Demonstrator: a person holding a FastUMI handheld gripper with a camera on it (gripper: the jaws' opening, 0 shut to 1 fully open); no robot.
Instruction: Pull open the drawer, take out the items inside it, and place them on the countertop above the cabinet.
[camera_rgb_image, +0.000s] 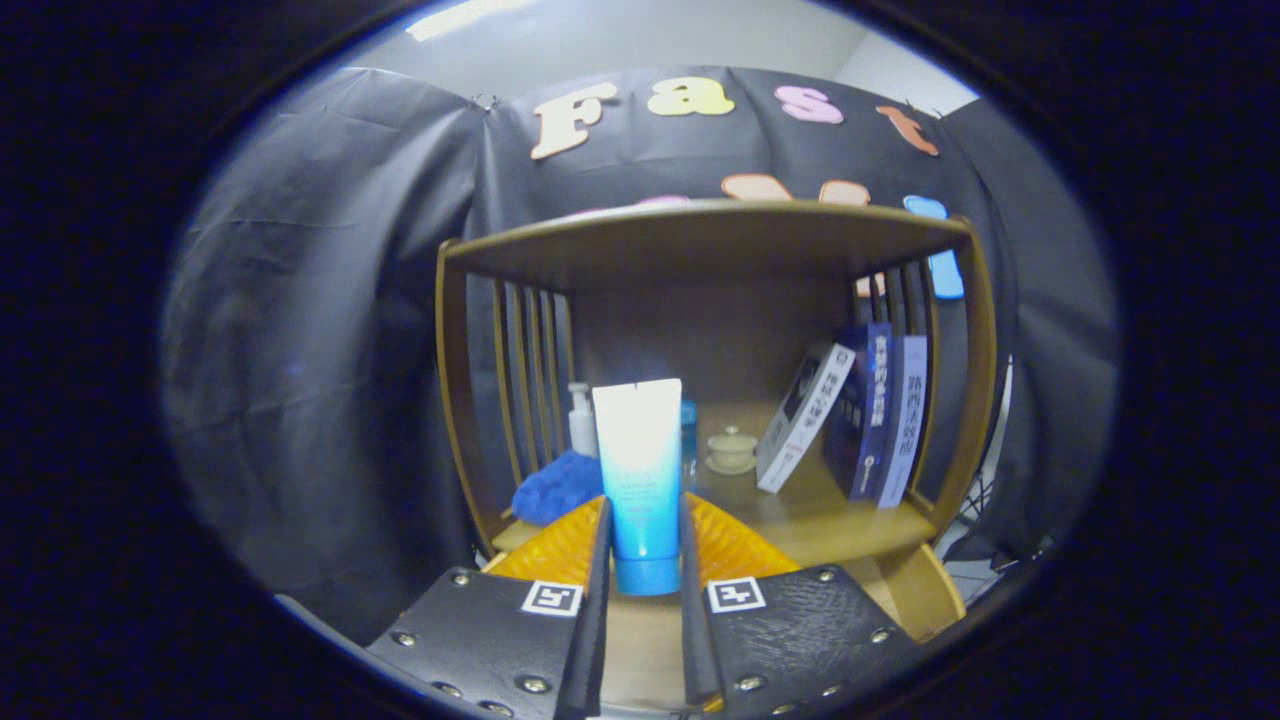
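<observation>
So the gripper (645, 545) was clamped on a tube (640, 470) of some cream or cleanser, white fading to blue, both fingers pressed against its lower part, one from each side. The tube stood upright between them, cap down, crimped flat end pointing up, so its long axis ran pretty much vertical and crosswise to the fingers.

Right ahead was the countertop (800, 520) of the wooden cabinet, and it looked like the tube was held just over or just short of the front edge, hard to say which. Beyond the tube sat a blue cloth (555, 487), a pump bottle (581, 420), a little lidded cup (732, 448) and some leaning books (860, 415) off to the right.

My guess: the free patch straight ahead, between cloth and cup, was where it would go, forward and then down onto its cap.
</observation>
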